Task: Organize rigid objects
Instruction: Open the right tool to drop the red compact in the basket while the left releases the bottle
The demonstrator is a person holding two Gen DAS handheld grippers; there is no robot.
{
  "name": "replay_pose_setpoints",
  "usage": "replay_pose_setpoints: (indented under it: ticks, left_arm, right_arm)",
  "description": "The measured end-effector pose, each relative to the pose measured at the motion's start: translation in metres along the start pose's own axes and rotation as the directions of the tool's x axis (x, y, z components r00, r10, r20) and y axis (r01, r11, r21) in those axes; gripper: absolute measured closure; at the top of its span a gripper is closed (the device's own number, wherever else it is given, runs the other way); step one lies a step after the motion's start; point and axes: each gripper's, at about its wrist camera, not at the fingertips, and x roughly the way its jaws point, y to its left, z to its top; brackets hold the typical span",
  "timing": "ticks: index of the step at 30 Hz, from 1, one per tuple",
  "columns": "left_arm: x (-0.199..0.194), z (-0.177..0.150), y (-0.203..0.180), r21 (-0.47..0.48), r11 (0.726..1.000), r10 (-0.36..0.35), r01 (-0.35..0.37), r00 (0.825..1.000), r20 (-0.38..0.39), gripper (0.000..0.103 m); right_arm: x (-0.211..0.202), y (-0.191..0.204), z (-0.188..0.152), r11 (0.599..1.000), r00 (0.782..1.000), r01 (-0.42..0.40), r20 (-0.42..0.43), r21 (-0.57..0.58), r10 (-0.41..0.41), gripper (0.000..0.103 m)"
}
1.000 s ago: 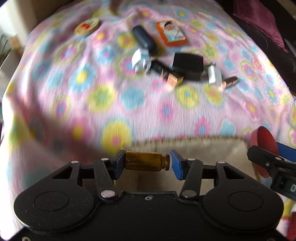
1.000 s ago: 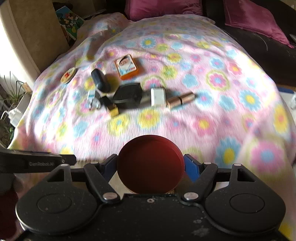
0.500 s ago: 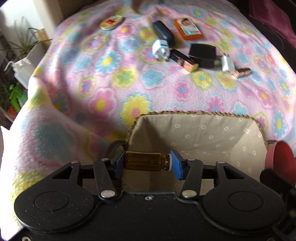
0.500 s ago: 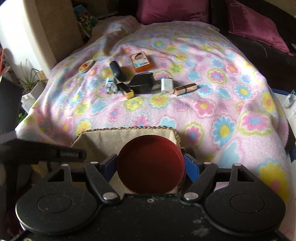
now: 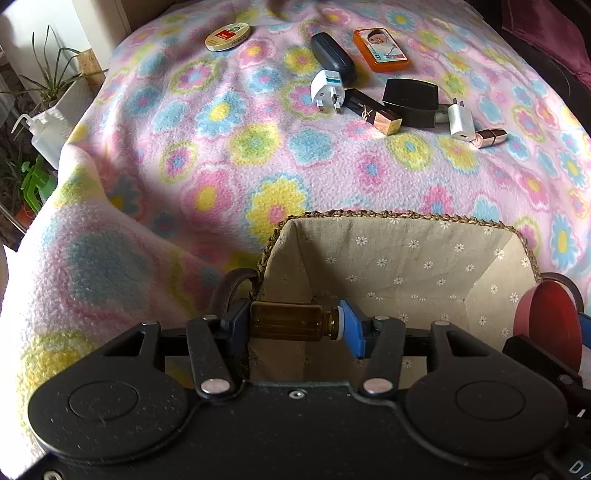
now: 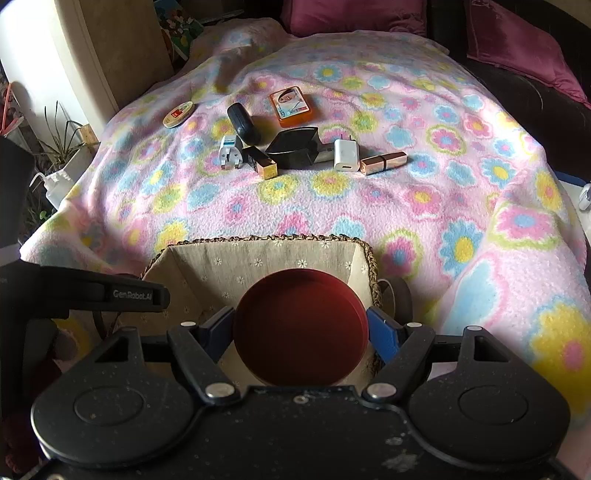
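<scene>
My left gripper is shut on a small amber glass bottle, held sideways over the left side of a cloth-lined woven basket. My right gripper is shut on a round dark red tin over the basket's right side. The red tin also shows at the right edge of the left wrist view. On the flowered blanket beyond lie a white plug adapter, a black-and-gold lipstick box, a black case, a white charger and a rose-gold lipstick.
Farther back lie a dark oval case, an orange tin and a round cream tin. Plants and a white squeeze bottle stand off the blanket's left edge. Magenta cushions lie at the back.
Both grippers have pulled back from the pile of objects with the bottle and the red tin, and now hang over the basket, which has come into view.
</scene>
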Motion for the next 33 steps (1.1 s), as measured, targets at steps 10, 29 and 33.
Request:
replay_pose_setpoints:
  ticks: [10,29,33]
  left_arm:
    - [0.0015,0.0007,0.0003,0.006,1.000,-0.002,0.002,1.000,-0.016,0.053]
    - [0.0007,0.0006,-0.0014,0.007,1.000,-0.007,0.007,1.000,-0.015,0.046]
    - [-0.0007,0.0006,-0.0029,0.016,1.000,-0.007,0.007,1.000,-0.006,0.038]
  right_arm:
    - [0.0001,-0.0007,0.0003,1.000,1.000,-0.003,0.003,0.004,0.003,0.027]
    - [0.0003,0.0022,0.0000,1.000,1.000,-0.002,-0.004,-0.007,0.002,0.027]
    - [-0.0006,0.0034,0.0004,1.000,1.000,0.002,0.002,-0.016,-0.002,0.026]
